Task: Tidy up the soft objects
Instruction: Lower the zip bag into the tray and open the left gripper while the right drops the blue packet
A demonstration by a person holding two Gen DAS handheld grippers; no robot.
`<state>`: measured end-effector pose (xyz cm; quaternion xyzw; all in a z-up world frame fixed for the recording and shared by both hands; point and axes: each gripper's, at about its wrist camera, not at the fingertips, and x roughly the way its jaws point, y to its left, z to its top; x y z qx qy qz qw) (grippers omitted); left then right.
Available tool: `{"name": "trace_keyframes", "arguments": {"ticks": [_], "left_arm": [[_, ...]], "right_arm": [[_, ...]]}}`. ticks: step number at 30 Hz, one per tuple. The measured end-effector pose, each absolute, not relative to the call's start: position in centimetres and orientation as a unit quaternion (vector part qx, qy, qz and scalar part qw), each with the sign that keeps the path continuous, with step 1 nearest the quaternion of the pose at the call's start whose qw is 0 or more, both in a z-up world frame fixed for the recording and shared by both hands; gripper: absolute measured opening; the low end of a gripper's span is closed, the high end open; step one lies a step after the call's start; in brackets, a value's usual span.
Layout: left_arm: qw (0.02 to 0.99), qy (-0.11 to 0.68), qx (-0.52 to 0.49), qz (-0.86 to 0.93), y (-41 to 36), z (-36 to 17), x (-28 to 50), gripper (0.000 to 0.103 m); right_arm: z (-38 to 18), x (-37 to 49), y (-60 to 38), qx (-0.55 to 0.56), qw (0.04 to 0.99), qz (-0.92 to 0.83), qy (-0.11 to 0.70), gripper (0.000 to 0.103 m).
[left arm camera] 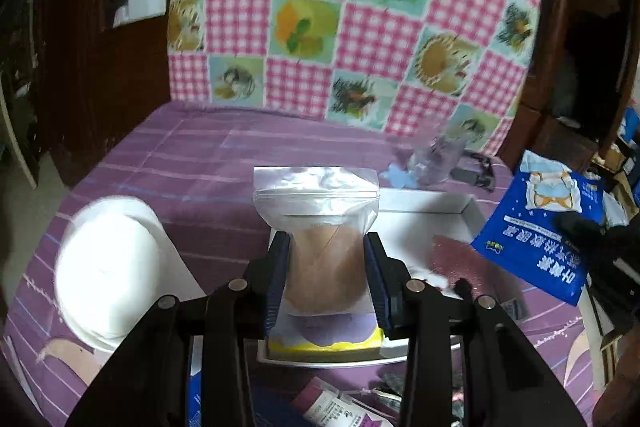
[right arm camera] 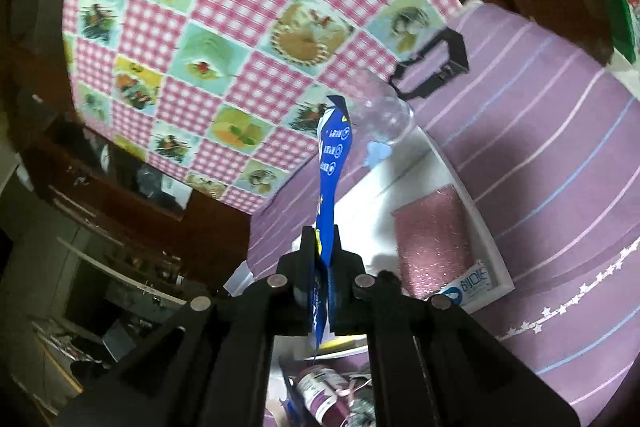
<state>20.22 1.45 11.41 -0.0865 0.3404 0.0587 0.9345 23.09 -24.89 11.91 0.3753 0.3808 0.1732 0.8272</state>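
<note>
My left gripper (left arm camera: 326, 247) is shut on a clear zip pouch (left arm camera: 320, 223) with a tan soft pad inside, held upright above a white tray (left arm camera: 424, 203). My right gripper (right arm camera: 322, 241) is shut on a flat blue packet (right arm camera: 332, 163), seen edge-on; the same blue packet (left arm camera: 536, 227) hangs at the right of the left wrist view. A pink glittery pad (right arm camera: 434, 243) lies in the white tray (right arm camera: 468, 195), also showing in the left wrist view (left arm camera: 460, 259). A yellow-edged item (left arm camera: 324, 345) lies under the pouch.
A white round soft object (left arm camera: 108, 267) lies left on the purple striped cover (left arm camera: 180, 155). A clear plastic bottle (right arm camera: 384, 115) and a black clip (right arm camera: 440, 63) lie beyond the tray. Small packets and a bottle (right arm camera: 324, 387) lie near the front. A checked cloth (left arm camera: 352, 7) hangs behind.
</note>
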Motion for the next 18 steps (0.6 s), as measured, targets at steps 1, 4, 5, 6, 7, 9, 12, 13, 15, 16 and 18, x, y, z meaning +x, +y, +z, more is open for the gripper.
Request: {"name": "trace_keyframes", "arguments": {"ticks": [1, 4, 5, 6, 7, 9, 12, 13, 15, 16, 18], "left_arm": [[0.932, 0.348, -0.085, 0.055, 1.4, 11.0, 20.5, 0.037], [0.926, 0.367, -0.069, 0.061, 0.7, 9.3, 21.2, 0.037], [0.924, 0.373, -0.062, 0.063, 0.5, 8.9, 21.4, 0.037], [0.922, 0.377, -0.053, 0.068, 0.2, 8.4, 21.5, 0.037], [0.921, 0.38, -0.045, 0.073, 0.0, 8.0, 21.7, 0.037], [0.919, 0.383, -0.04, 0.081, 0.0, 7.4, 21.8, 0.037], [0.915, 0.39, -0.052, 0.085, 0.6, 6.8, 22.1, 0.037], [0.915, 0.39, -0.055, 0.086, 0.7, 6.7, 22.1, 0.037], [0.914, 0.392, -0.06, 0.084, 0.9, 6.4, 22.2, 0.037], [0.913, 0.396, -0.063, 0.081, 1.0, 6.2, 22.3, 0.037], [0.911, 0.398, -0.067, 0.082, 1.1, 5.8, 22.5, 0.037]], "right_arm": [[11.3, 23.3, -24.8, 0.379, 0.823, 0.171, 0.387, 0.006], [9.9, 24.0, -24.5, 0.387, 0.814, 0.161, 0.402, 0.006], [9.5, 24.1, -24.5, 0.388, 0.812, 0.158, 0.407, 0.006], [9.2, 24.2, -24.4, 0.388, 0.811, 0.155, 0.411, 0.006], [8.9, 24.3, -24.3, 0.389, 0.809, 0.152, 0.414, 0.006], [8.3, 24.4, -24.2, 0.39, 0.806, 0.147, 0.42, 0.006], [7.5, 24.7, -24.0, 0.388, 0.803, 0.143, 0.429, 0.006], [7.2, 24.8, -24.0, 0.388, 0.802, 0.142, 0.431, 0.006], [6.9, 25.0, -23.9, 0.385, 0.802, 0.146, 0.433, 0.006], [6.7, 25.1, -23.8, 0.384, 0.802, 0.148, 0.432, 0.006], [6.4, 25.2, -23.7, 0.385, 0.803, 0.15, 0.431, 0.006]]}}
